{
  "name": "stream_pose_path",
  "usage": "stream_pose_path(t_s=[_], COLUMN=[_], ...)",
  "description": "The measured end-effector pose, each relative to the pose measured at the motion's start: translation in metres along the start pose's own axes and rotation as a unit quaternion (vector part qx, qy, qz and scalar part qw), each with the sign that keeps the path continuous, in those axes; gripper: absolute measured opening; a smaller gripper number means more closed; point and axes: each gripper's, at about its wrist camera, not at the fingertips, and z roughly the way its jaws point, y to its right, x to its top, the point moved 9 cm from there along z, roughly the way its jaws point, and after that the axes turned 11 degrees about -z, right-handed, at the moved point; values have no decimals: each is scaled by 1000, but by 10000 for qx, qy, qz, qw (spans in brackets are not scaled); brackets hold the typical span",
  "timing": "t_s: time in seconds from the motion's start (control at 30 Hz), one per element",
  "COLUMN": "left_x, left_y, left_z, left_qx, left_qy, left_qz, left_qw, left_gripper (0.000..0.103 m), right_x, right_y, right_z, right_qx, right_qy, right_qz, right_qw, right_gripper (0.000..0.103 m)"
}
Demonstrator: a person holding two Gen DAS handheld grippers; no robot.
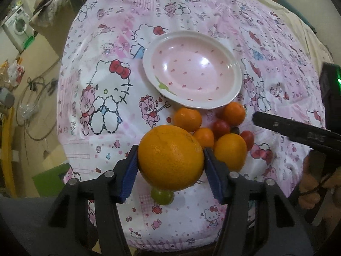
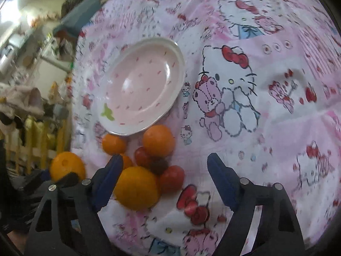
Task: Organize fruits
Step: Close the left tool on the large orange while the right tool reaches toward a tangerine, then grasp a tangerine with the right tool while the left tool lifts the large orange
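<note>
A pink cartoon-cat printed cloth (image 1: 110, 49) covers the surface, which looks soft and dimpled; what lies under it cannot be told. On the cloth sits a pink plate (image 1: 231, 59) with a white rim, small red flecks and a green mark near one edge, nothing in it.

The left gripper (image 1: 170, 162) is clamped on a large orange (image 1: 170, 160), its blue pads pressing the fruit on both sides and holding it above the cloth. Directly under that orange a small green fruit (image 1: 162, 196), perhaps a grape, lies on the cloth.

Just beside the plate's near rim is a tight cluster of fruit: a medium orange (image 2: 136, 187), two smaller mandarins (image 2: 158, 140) (image 2: 114, 144) touching or nearly touching the rim, another small orange-coloured fruit (image 1: 204, 137), two red cherry tomatoes (image 2: 172, 178) (image 2: 141, 156), and one small dark fruit (image 2: 158, 166) in the middle.

The right gripper (image 2: 165, 181) has its jaws parted and grips nothing; the medium orange and a tomato lie between its blue pads, close against the left pad, untouched by the right one.
</note>
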Motion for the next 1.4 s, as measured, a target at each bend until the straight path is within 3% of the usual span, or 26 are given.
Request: stream_pose_path(t_s=[0.33,0.4,0.5,0.8,1.4], left_x=[-4,-4,-5,-1,10], left_y=[18,16,14,8,-4], left_z=[-3,-4,-3,0,-10], left_qx=[-157,-82,-143,77,285], left_qy=[76,90,-24,73,286], left_qz=[124,94,-53,-40,-180], left_qw=[9998,9999,9999,9999,9990], left_gripper=[55,55,55,55,55], right_x=[7,8,10,10,32], right_y=[-4,-6,-12,-11,12], right_z=[42,43,44,32,-50], right_qx=[-229,-180,-41,109,189], right_qy=[-416,-423,-389,-220,821], right_qz=[-453,-532,-618,-451,21], right_qw=[9978,9975,9973,9987,9964], right_gripper=[71,55,41,39,39])
